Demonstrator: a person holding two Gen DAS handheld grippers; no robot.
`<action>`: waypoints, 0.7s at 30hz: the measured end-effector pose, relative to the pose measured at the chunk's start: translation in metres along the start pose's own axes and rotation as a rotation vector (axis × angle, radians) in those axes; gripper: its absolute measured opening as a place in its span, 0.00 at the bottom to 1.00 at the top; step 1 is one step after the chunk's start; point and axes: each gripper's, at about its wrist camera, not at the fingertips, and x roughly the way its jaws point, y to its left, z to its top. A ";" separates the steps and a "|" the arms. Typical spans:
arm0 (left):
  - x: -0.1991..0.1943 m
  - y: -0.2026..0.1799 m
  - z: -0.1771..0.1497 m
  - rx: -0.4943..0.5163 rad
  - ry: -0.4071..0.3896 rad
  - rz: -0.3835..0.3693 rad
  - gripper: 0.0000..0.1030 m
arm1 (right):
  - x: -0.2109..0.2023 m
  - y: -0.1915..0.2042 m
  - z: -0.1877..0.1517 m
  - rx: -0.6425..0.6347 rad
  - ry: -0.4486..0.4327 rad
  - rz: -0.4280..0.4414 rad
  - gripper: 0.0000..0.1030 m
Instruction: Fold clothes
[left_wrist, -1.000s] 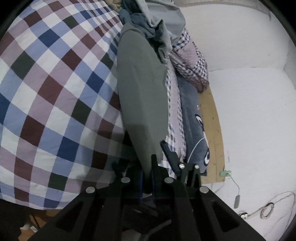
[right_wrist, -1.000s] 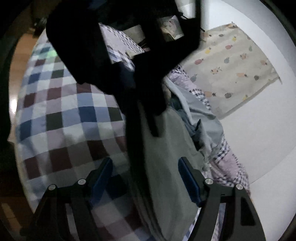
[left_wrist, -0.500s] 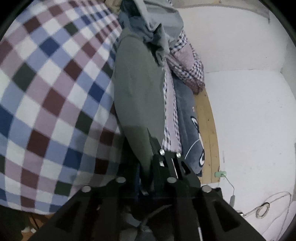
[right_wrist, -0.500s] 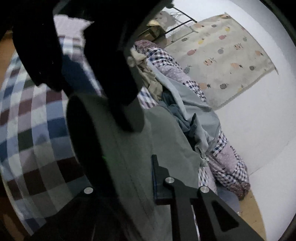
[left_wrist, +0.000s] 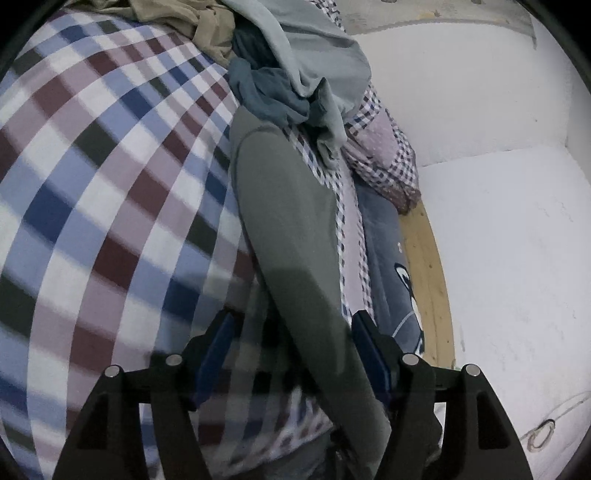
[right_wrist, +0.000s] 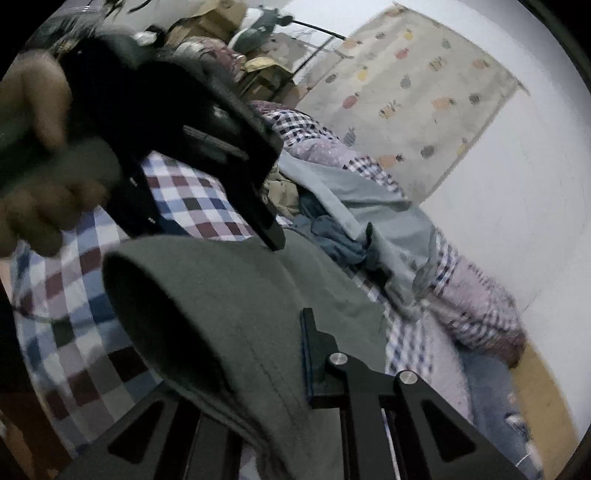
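my left gripper (left_wrist: 291, 343) gapes wide around the green garment (left_wrist: 284, 206) on the checked bedspread (left_wrist: 96, 184); whether my right gripper (right_wrist: 236, 354) pinches its fold, i cannot tell.

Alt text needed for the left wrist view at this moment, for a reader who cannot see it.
The left gripper, jaws open, straddles a long grey-green garment lying on a bed with a blue, maroon and white checked cover. A heap of unfolded clothes sits at the garment's far end, with a white wall to the right.
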 end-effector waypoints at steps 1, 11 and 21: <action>0.005 0.003 0.006 -0.006 -0.008 0.000 0.68 | -0.003 -0.002 0.000 0.024 0.002 0.013 0.08; 0.053 0.020 0.061 -0.072 -0.068 -0.043 0.67 | -0.028 -0.016 -0.014 0.079 -0.024 0.029 0.07; 0.075 0.011 0.093 -0.050 -0.068 -0.046 0.36 | -0.053 -0.025 -0.025 0.100 -0.058 0.048 0.07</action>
